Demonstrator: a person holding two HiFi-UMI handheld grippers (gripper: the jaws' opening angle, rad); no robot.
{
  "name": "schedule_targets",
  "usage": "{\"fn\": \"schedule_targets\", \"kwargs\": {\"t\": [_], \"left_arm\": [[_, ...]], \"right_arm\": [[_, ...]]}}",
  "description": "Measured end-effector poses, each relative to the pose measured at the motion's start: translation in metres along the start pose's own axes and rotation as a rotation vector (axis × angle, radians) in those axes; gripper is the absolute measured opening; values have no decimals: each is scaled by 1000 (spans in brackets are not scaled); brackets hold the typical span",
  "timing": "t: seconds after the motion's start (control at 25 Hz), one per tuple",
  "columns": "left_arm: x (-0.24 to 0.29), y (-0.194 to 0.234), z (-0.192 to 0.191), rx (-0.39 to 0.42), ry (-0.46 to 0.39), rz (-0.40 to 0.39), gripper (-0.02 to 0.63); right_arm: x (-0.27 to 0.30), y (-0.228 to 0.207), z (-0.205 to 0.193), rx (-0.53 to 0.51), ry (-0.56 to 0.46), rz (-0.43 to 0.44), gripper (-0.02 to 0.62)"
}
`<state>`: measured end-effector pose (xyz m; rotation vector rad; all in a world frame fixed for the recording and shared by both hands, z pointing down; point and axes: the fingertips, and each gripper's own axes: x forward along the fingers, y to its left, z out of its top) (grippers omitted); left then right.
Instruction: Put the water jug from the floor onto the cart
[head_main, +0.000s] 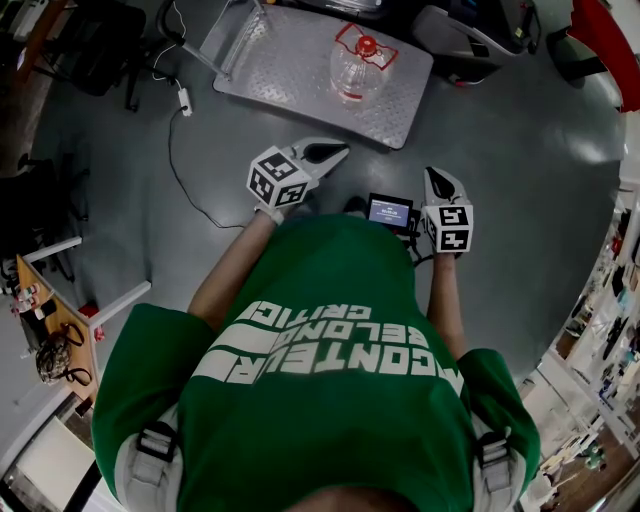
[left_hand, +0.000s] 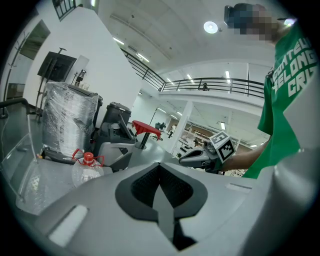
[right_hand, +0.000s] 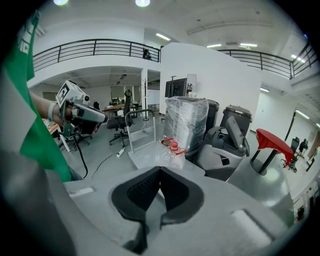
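- water jug (head_main: 360, 62) is standing upright on the cart (head_main: 290, 85), red cap on top
- left tongs (head_main: 338, 151) and right tongs (head_main: 432, 178) are both pinched closed, holding nothing, well back from it
- loose cable (head_main: 169, 152) on the floor beside the cart

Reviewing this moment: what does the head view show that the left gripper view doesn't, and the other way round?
Only the head view: the black cable on the floor and the small screen. Only the left gripper view: the balcony railing and the ceiling lights. Both: the water jug standing on the cart, and the right gripper.
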<state>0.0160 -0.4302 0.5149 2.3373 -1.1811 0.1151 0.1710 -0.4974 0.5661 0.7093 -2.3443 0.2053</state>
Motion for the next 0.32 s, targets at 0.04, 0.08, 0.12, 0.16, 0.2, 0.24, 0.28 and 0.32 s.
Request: {"fn": "schedule_targets", "kwargs": {"t": [0.04,0.08,0.12,0.16,0.2,0.24,0.28,0.32], "left_arm": [[0,0,0,0,-1,1,8],[-1,0,0,-1,-1,1,7],[-1,0,0,-1,-1,1,8],[-1,0,0,-2,-1,1,7],[-1,0,0,-3,0,1,8],[-1,0,0,-4,0,1,7],[-1,-1,0,-5,0,1,8],[-1,-1,-1,-6,0,1,8]], "right_arm": [[0,0,0,0,0,1,-6],[0,1,0,0,1,2,-6],[0,1,-1,-1,2,3,-6],[-1,1,-1,-1,3,3,-6],[-1,1,-1,-1,3,2,-6],[-1,2,-1,0,4,1,-6],[-1,2,-1,0,4,1,-6],[-1,2,-1,1,4,0,-6]]}}
